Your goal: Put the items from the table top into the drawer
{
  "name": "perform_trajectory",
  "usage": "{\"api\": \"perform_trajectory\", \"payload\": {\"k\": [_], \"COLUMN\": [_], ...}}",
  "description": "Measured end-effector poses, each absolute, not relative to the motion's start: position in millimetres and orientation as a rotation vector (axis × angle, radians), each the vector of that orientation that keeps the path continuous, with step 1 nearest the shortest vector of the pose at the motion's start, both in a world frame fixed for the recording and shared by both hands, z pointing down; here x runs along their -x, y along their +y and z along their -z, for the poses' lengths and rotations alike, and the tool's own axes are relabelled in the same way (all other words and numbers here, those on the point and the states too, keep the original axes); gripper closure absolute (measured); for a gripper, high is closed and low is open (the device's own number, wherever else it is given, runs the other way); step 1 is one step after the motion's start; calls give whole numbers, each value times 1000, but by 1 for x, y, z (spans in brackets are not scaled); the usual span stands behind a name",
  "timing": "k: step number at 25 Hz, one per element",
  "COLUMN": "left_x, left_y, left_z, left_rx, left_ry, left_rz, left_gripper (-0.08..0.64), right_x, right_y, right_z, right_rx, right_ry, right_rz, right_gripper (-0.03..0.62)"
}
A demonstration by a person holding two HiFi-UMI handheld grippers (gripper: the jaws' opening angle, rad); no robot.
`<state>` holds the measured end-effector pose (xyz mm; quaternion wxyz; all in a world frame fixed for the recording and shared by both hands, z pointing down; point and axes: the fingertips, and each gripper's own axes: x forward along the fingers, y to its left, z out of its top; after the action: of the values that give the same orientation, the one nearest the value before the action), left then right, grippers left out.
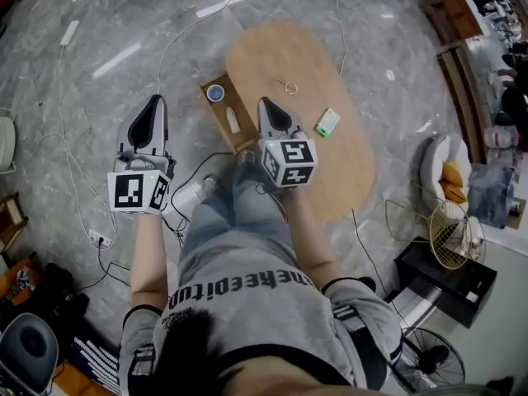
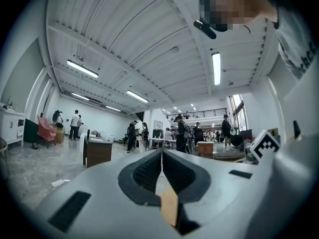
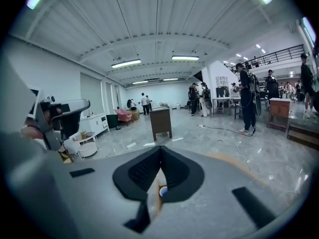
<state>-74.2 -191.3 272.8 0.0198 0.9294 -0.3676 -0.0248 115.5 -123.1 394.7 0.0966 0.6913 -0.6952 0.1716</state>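
1. The left gripper is held raised above the grey marble floor, to the left of the table. In the left gripper view its jaws are seen pressed together along their full length, with nothing between them.

2. The right gripper is held above the near edge of the oval light-wood table, just beside the drawer. In the right gripper view its jaws are likewise seen closed tip to tip and empty.

3. The open wooden drawer is seen pulled out from the table's left side. Two items are noted inside it: a round blue-rimmed container at the far end and a white oblong object nearer the middle. The blue-rimmed container is also glimpsed below the closed jaws in the right gripper view.

4. Two items are recorded on the table top: a small metal ring towards the far side and a small green-and-white packet near the middle. They lie well apart from each other, and neither is touched by a gripper.

5. White cables are seen trailing across the floor.
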Motion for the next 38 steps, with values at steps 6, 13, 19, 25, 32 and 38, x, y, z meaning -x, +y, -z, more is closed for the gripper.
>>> {"api": "perform_trajectory", "payload": {"k": [6,13,19,25,32,38], "left_x": [74,75,76,80,81,83], "left_y": [-185,-185,-187,-190,-193,-195], "left_z": [-257,-237,-218,-200,-183,-171], "left_rx": [-2925,-2949,-2974,-2984,-2995,-2992], "left_ry": [-1114,-1112,-1118,-1133,-1149,-1166], "left_rz": [147,185,254,282,300,331], "left_gripper": [548,548,548,548,548,548], "right_x": [-114,-110,-111,-111,-111,-110], "right_y": [-115,-112,-112,-114,-116,-115], "right_z": [-354,-317,-286,-259,-234,-218], "right_rx": [-2097,-2133,-2167,-2194,-2203,-2206], "right_ry": [-2072,-2083,-2108,-2115,-2116,-2098], "right_rz": [-383,-257,-173,-91,15,92], "right_gripper": [589,589,589,589,589,588]}}
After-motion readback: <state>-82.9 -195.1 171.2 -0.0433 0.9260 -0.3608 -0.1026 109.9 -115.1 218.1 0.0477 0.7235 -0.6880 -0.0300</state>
